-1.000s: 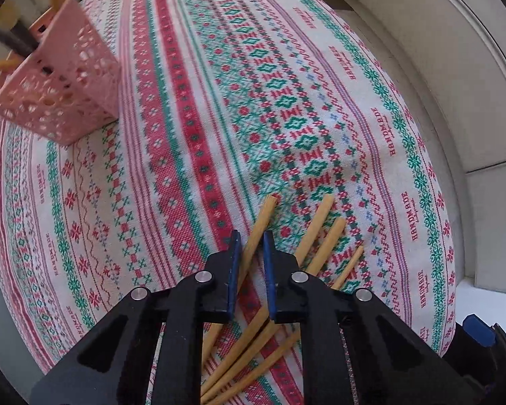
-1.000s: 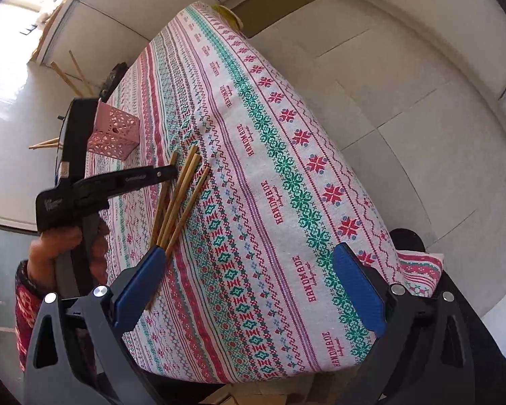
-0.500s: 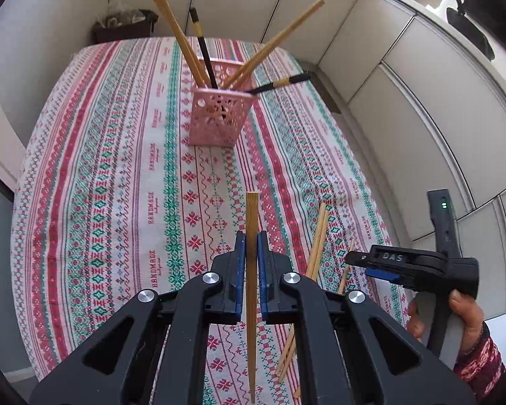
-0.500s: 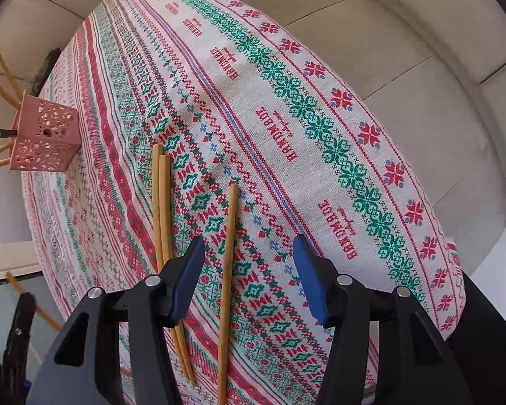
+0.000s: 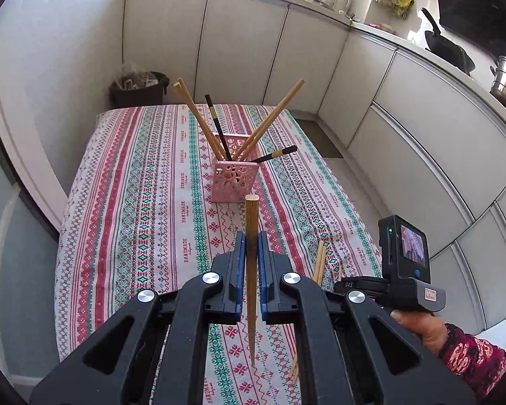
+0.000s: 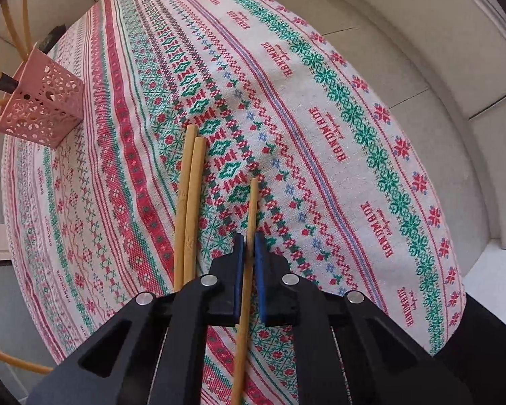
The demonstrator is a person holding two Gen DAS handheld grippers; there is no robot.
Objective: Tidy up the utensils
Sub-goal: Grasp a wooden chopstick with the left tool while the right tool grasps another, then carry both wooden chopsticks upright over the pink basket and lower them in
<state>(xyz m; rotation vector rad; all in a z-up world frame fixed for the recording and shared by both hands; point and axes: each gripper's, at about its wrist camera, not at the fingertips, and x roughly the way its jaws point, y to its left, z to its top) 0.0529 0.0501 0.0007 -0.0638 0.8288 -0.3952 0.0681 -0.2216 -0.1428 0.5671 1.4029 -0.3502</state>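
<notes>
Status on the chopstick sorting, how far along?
Done: several chopsticks already stand in the pink holder. In hand: the left gripper is shut on one chopstick, lifted off the tablecloth; the right gripper is shut on another. Left: a pair lying on the cloth beside it.

Right gripper (image 6: 249, 248), black with blue pads: jaws closed on a single thin wooden chopstick (image 6: 252, 209) lying on the red, green and white patterned tablecloth (image 6: 320, 108). Pair of thicker wooden chopsticks (image 6: 189, 202): side by side, just left of it. Pink perforated plastic utensil holder (image 6: 42, 104): far left, holding wooden and black-handled sticks.
</notes>
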